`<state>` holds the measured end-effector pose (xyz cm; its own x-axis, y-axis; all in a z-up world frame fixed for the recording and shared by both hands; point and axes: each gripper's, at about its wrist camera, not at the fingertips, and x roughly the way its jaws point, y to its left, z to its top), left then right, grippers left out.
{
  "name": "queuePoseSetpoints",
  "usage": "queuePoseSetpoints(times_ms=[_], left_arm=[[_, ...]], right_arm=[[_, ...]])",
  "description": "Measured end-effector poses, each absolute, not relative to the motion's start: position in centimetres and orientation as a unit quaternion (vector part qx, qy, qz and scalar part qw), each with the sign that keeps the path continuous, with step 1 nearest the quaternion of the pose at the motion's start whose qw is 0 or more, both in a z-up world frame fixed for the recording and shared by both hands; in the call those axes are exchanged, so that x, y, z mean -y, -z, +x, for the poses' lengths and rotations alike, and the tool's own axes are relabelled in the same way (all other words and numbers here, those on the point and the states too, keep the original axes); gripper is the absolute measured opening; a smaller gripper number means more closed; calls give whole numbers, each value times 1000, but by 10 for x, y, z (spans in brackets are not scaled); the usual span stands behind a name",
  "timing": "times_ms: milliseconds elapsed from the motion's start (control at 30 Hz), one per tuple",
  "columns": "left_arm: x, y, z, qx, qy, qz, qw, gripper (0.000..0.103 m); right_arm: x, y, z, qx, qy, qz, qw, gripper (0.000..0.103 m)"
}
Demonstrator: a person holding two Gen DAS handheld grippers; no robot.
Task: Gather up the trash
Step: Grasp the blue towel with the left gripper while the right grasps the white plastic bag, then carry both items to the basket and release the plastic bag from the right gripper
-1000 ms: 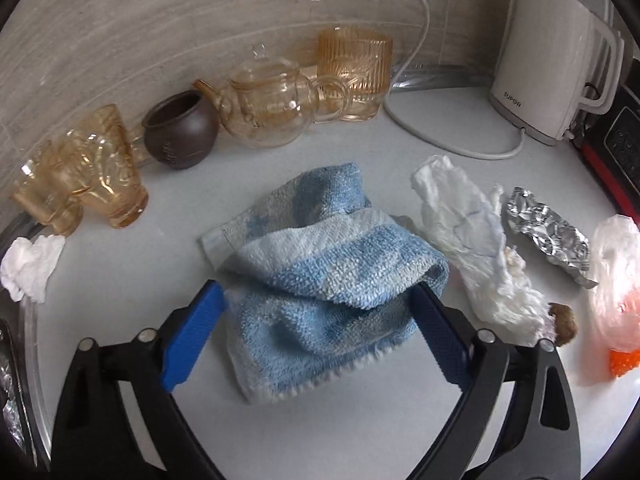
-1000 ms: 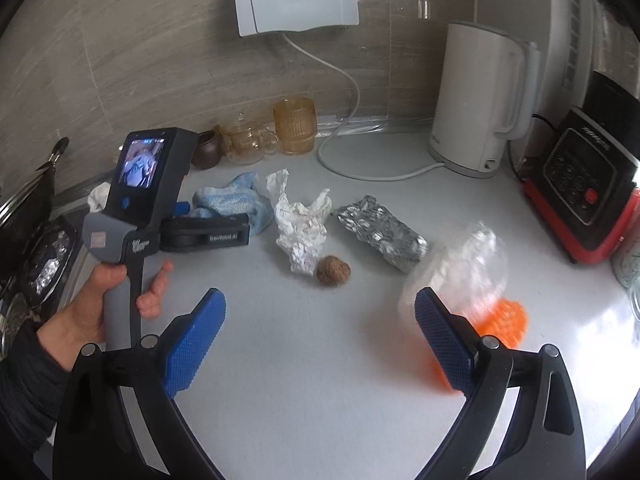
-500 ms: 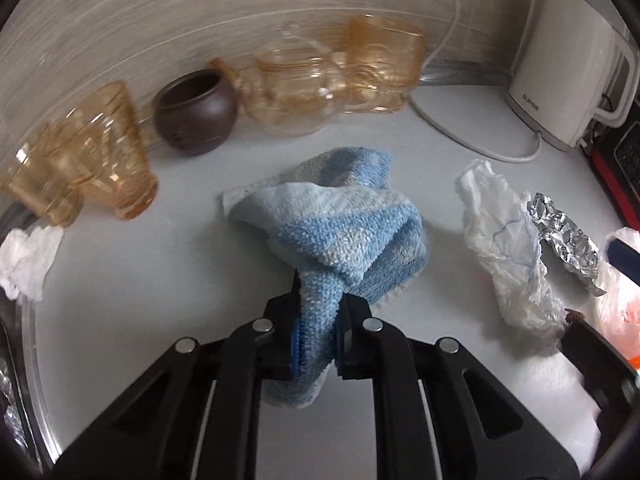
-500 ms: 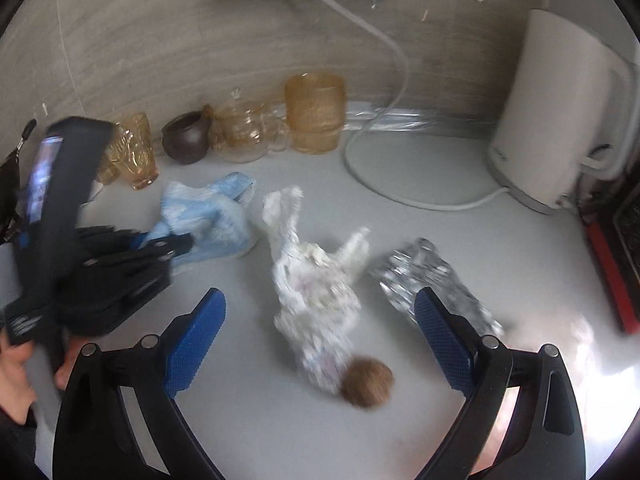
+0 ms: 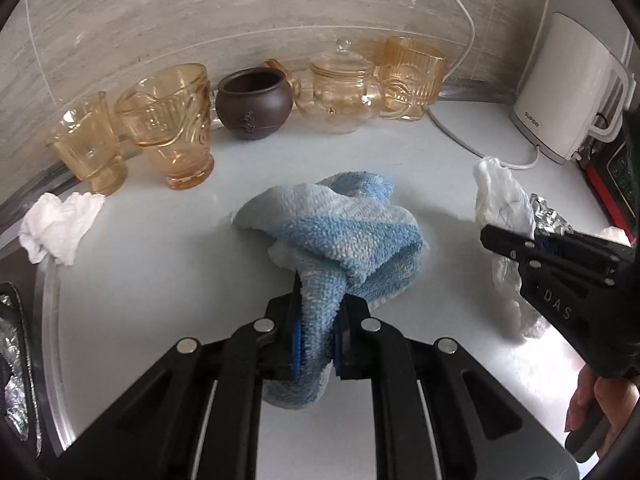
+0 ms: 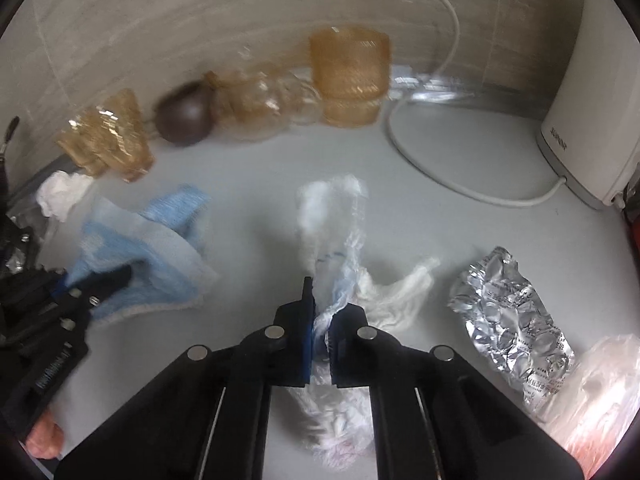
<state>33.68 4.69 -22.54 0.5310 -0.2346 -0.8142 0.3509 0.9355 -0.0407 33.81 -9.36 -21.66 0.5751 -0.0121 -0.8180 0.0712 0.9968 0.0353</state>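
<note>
A crumpled blue towel (image 5: 340,236) lies mid-counter, and my left gripper (image 5: 318,308) is shut on its near fold. To its right lies a crumpled white wrapper (image 6: 336,220). My right gripper (image 6: 320,312) has its jaws closing tight on that wrapper, and the pads press its thin middle. In the left wrist view the right gripper (image 5: 508,236) comes in from the right onto the wrapper (image 5: 500,196). In the blurred right wrist view the left gripper (image 6: 100,280) sits at the towel (image 6: 152,248).
Crumpled foil (image 6: 508,312) and a clear bag with orange contents (image 6: 600,392) lie right of the wrapper. A white tissue wad (image 5: 56,224) sits at the left edge. Amber glasses (image 5: 172,120), a brown pot (image 5: 254,104) and a glass teapot (image 5: 340,92) line the wall. A white kettle (image 5: 568,92) and its cord (image 6: 440,176) stand at the right.
Both grippers went from wide open to shut. The left closed on the towel and bunched it up. The right came down and forward over the wrapper and closed on it.
</note>
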Motion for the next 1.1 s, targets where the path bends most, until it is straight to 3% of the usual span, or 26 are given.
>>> queuePoseSetpoints(times_ms=[533, 1100], left_arm=[[-77, 116, 208, -385, 171, 25, 906, 10], [-88, 106, 20, -412, 157, -1, 897, 10]], right_arm=[[51, 100, 219, -368, -33, 28, 929, 7], [62, 72, 43, -363, -81, 17, 928, 7]])
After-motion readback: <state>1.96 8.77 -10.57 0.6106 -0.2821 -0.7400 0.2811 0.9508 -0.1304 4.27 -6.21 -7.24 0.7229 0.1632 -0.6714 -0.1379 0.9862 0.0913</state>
